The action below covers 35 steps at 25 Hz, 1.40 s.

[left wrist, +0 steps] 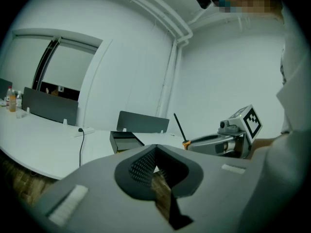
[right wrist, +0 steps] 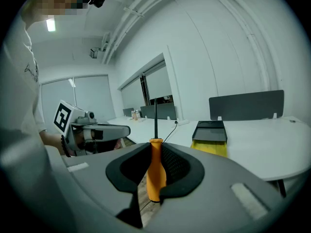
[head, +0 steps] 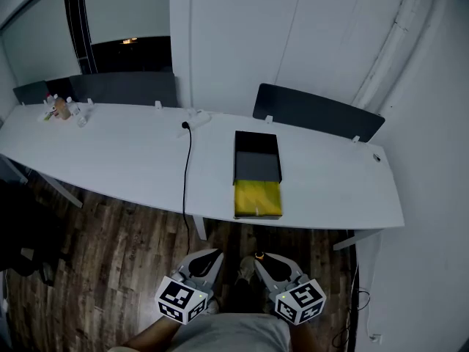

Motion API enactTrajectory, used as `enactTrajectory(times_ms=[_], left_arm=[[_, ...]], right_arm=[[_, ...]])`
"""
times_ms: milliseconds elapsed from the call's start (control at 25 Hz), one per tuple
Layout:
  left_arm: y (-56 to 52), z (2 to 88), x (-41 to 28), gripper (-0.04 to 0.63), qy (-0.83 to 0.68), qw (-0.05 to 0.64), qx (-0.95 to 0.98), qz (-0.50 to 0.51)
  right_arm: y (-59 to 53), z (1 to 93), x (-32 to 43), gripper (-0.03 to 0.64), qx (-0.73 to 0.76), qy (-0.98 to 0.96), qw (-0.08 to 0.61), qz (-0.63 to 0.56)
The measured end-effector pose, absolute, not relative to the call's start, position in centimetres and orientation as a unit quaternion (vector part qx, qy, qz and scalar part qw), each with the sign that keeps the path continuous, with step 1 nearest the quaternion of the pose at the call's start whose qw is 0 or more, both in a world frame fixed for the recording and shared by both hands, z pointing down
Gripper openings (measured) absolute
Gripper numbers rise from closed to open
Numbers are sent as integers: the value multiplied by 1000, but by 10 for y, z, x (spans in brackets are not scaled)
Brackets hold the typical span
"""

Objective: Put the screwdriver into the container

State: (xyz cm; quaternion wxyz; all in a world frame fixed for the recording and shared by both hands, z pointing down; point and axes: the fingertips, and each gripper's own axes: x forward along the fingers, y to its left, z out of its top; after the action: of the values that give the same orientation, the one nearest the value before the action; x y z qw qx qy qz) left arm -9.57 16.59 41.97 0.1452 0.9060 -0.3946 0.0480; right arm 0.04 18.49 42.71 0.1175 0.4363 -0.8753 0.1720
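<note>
My right gripper is shut on an orange-handled screwdriver, whose black shaft points up and forward past the jaw tips. The container, a black open tray with a yellow front section, lies on the white table well ahead of both grippers; it also shows as the tray in the right gripper view. In the head view both grippers hang low over the wooden floor, short of the table edge: left gripper, right gripper. My left gripper has its jaw tips together with nothing between them.
A black cable runs from a power strip across the table and down over its front edge. Small bottles stand at the far left. Dark divider panels line the table's back. A white wall rises to the right.
</note>
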Motion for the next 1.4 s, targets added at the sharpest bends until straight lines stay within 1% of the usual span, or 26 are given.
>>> enactTrajectory(times_ms=[720, 1400], left_arm=[[30, 436, -41, 2, -398, 159, 901, 65], [-74, 421, 0, 2, -441, 154, 882, 65]], right_arm=[[50, 443, 55, 84, 431, -874, 126, 184], [-62, 431, 100, 84, 392, -894, 132, 173]])
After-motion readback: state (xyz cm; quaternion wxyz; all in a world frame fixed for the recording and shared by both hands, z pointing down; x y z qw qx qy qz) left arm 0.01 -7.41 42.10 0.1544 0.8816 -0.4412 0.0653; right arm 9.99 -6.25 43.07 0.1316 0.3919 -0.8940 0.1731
